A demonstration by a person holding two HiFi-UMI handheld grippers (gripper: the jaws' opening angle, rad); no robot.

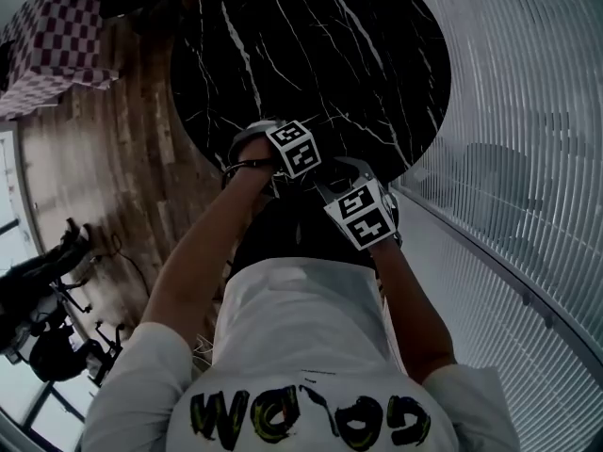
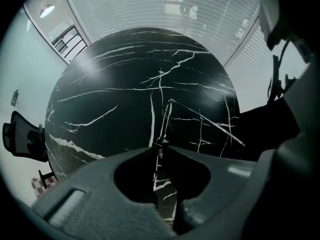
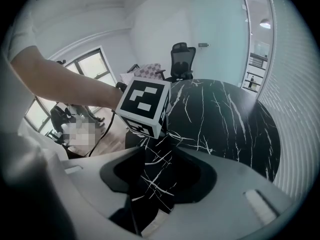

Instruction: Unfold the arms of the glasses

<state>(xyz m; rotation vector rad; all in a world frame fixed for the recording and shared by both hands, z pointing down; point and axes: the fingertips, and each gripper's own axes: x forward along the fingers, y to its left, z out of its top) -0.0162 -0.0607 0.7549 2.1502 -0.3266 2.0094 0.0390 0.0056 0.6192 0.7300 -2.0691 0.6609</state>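
Black white-veined marble table (image 1: 358, 55), checked cloth (image 1: 47, 59)

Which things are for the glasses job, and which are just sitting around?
For the job: thin metal-framed glasses, pinched in the left gripper; open right gripper.
Just around: round black marble table, black office chair, purple checked cloth.

A round black marble table (image 1: 311, 55) — white-veined, glossy — stands on a wood-plank floor (image 1: 122, 177).
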